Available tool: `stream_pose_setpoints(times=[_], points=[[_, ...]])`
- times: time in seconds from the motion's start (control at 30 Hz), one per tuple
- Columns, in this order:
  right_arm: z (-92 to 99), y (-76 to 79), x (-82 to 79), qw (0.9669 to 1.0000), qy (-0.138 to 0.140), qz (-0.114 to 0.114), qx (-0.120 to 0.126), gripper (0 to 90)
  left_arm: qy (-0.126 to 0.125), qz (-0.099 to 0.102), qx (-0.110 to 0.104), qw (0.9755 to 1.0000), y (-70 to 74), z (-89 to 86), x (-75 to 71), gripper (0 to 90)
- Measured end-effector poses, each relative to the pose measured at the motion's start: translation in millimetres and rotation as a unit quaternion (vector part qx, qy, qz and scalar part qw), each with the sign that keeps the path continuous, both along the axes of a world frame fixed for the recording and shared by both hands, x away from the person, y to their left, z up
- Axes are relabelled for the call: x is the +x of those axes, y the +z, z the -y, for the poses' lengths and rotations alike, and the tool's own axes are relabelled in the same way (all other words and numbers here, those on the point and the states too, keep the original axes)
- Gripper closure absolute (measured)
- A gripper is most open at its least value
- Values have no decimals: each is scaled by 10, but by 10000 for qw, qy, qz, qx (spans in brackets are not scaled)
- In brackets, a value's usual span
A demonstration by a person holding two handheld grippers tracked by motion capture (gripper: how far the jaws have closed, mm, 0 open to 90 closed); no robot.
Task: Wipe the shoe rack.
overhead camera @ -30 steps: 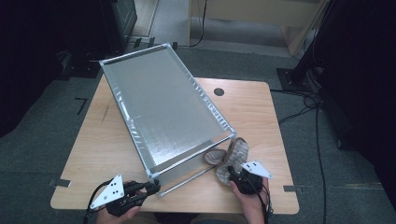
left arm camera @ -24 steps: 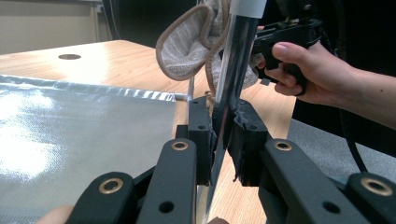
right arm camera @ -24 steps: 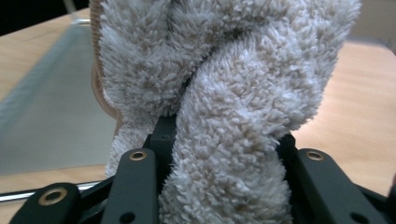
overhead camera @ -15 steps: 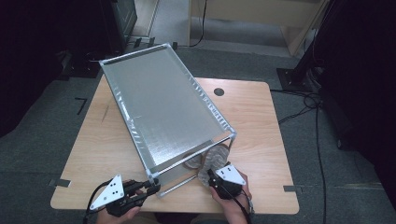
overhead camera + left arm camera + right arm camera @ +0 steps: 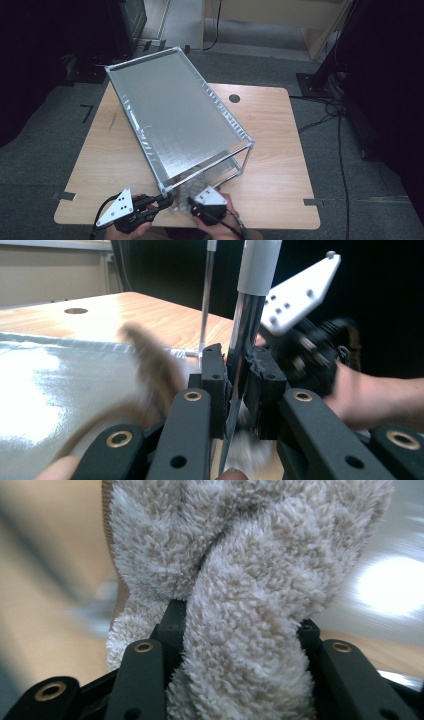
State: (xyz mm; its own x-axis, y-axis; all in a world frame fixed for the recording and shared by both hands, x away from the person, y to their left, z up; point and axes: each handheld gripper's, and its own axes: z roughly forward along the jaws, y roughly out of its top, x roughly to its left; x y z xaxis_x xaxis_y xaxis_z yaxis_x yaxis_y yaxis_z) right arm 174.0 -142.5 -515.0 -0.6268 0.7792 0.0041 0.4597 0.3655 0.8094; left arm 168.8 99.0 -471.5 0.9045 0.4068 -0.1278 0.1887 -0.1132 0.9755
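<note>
A metal rack (image 5: 180, 120) with a silvery sheet top lies tilted across the wooden table (image 5: 280, 130). At its near corner my left gripper (image 5: 162, 200) is shut on a chrome post (image 5: 252, 305) of the rack; in the left gripper view the pads (image 5: 215, 380) press on both sides of the post. My right gripper (image 5: 240, 625) is shut on a fluffy beige cloth (image 5: 250, 580) bunched between its jaws. In the high view the right gripper (image 5: 192, 202) holds the cloth (image 5: 192, 187) under the rack's near end, close beside the left gripper.
The rack covers the table's middle and left, with its far end past the back edge. A round cable hole (image 5: 234, 98) sits near the back edge. Bare wood lies at the right. Cables (image 5: 330, 115) trail on the floor at the right.
My right gripper has carried the cloth leftward along the table's front edge, from right of the rack's near end to under it beside the left gripper. The left gripper has stayed put.
</note>
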Motion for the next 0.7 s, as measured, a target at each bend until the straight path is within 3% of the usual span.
stream_pose_setpoints(times=[0.07, 0.1, 0.17, 0.27, 0.4, 0.5, 0.6, 0.67, 0.7], points=[[-141, -10, -82, 9992, 378, 78, -116, 567, -43, 23, 17, 10000, 1, 6, -7, 802], [-165, -5, -101, 9989, 377, 140, -228, 566, -53, 19, 21, 10000, 2, 5, -7, 802], [-110, -1, -61, 9992, 374, 14, -124, 566, -77, 18, 21, 10000, 2, 10, -8, 802], [75, -10, 46, 9999, 14, -141, 37, 567, -98, 27, 33, 9999, 2, 31, -19, 803], [411, -14, 212, 9982, -595, -86, -50, 564, -144, 36, 42, 9999, 4, 56, -31, 803], [709, -17, 309, 9931, -1165, 15, -160, 557, -207, 35, 42, 9998, 2, 95, -49, 804], [948, -18, 355, 9837, -1799, -49, -58, 551, -286, 47, 31, 9996, -4, 154, -76, 804], [979, -24, 350, 9813, -1920, -98, 64, 552, -304, 40, 32, 9995, -6, 173, -85, 804], [933, -26, 329, 9824, -1869, -27, -54, 554, -307, 40, 30, 9995, -6, 176, -87, 804]])
